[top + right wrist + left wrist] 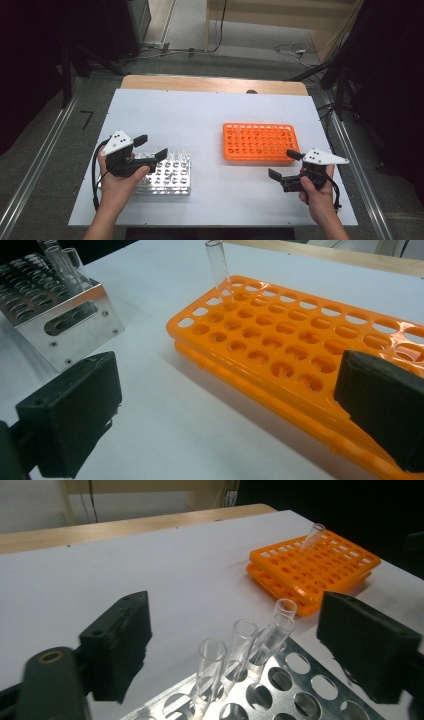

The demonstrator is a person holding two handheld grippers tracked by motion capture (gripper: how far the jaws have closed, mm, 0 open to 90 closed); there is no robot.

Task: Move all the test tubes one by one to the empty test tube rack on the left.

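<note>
White sheeting covers the bench (200, 110). At its left, the left gripper (148, 146) hovers wide open and empty over the metal rack (172, 175), which holds four clear tubes (240, 645). Further right sits the orange rack (259, 142) with one tilted tube (218, 267); beside it the right gripper (284, 164) gapes wide, empty.

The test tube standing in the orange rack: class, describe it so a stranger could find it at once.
Start at the white table and find the orange rack. At one corner, a clear glass test tube leans in a hole. It is that rack's one tube; the others stand in the metal rack.
</note>
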